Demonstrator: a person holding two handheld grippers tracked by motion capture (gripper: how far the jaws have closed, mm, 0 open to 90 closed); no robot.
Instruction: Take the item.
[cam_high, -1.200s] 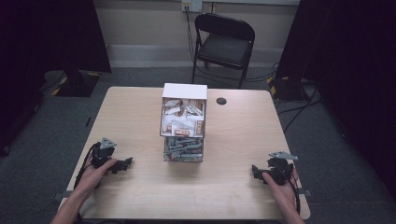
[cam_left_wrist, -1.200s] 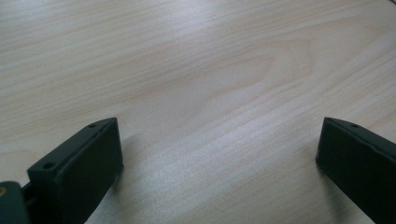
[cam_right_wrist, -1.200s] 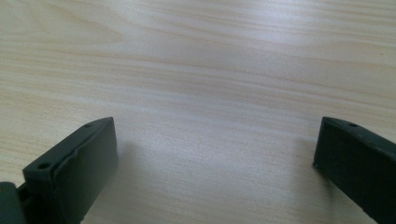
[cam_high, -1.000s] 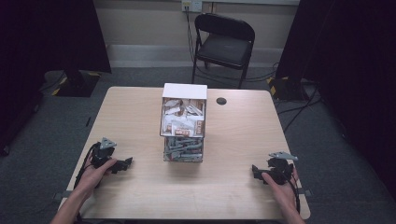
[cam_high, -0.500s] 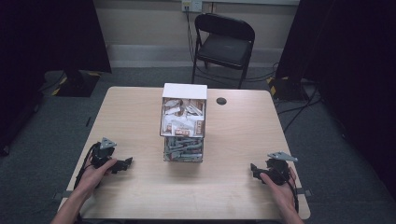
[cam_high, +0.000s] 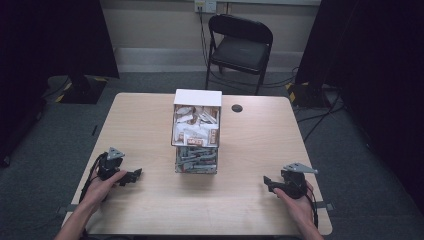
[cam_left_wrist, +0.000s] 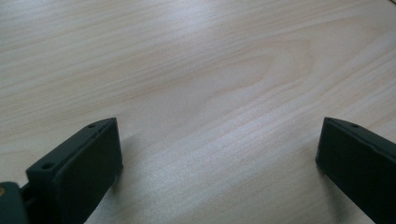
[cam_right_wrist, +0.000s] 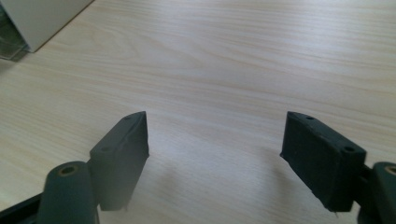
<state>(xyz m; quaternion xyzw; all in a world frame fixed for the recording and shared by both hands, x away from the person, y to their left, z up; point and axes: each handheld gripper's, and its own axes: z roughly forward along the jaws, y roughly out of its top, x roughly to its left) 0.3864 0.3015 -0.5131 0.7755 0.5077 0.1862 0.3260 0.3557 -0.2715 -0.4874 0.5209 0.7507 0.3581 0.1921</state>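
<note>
- The jaws of both grippers stand wide apart with nothing between them; in the left gripper view and the right gripper view bare pale wood shows through each gap.
- The worktop (cam_high: 150, 130) is a light wooden table with rounded corners, and the person's forearms come in over its near edge.
- A black folding chair (cam_high: 240, 47) stands on the grey floor beyond the far edge, well apart from the worktop.
- A white box (cam_high: 197, 120) sits at the middle of the worktop, nearer the far edge, open on the side toward the camera and packed with small white and brown packets.
- A clear container (cam_high: 196, 160) touches the box's near side; it holds greyish items too small to tell apart.
- The left gripper (cam_high: 134, 175) rests near the near left corner, held in the left hand (cam_high: 102, 186), jaws pointing toward the middle of the worktop.
- The right gripper (cam_high: 268, 183) rests near the near right corner in the right hand (cam_high: 295, 200), jaws pointing toward the middle; in its own view a corner of the white box (cam_right_wrist: 37, 18) shows at upper left.
- A small dark round spot (cam_high: 237, 108) lies on the worktop just right of the box, close to the far edge.
</note>
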